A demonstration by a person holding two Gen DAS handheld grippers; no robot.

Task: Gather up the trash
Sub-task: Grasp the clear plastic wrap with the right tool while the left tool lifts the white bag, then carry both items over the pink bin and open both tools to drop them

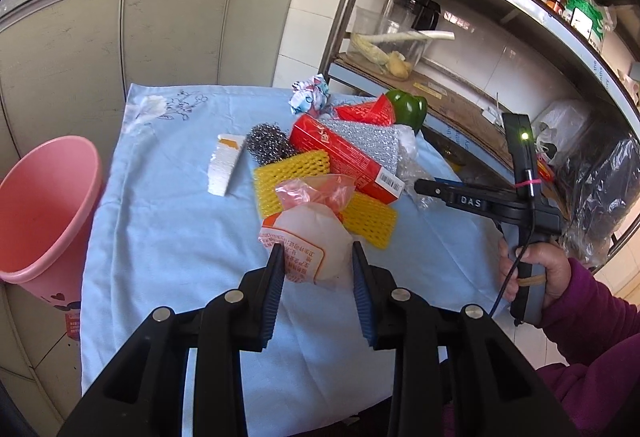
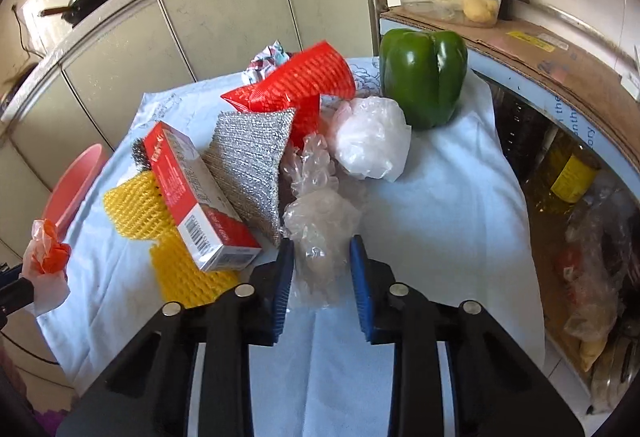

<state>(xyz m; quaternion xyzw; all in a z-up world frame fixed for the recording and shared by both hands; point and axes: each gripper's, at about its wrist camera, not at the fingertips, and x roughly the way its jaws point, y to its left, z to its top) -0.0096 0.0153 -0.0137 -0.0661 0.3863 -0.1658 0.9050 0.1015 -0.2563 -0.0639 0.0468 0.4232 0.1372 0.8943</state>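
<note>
The left tool point(image 1: 316, 249), jaws partly closed, grips a white-and-orange plastic wrapper point(image 1: 308, 237) above the cloth-covered counter point(image 1: 168, 221). The right tool point(image 2: 322, 249), jaws narrowed, pinches a crumpled clear plastic bag point(image 2: 320, 225) lying beside the red box point(image 2: 196, 193), before the green pepper point(image 2: 424, 77).

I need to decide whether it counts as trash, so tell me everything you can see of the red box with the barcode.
The red box is a long, narrow carton, seemingly cardboard, with white print on red faces and a white end panel bearing a barcode. It looks closed and undented. It lies tilted in the pile on the blue cloth, resting across the yellow foam netting and leaning against the silver scouring pad. Neither claw touches it.
</note>
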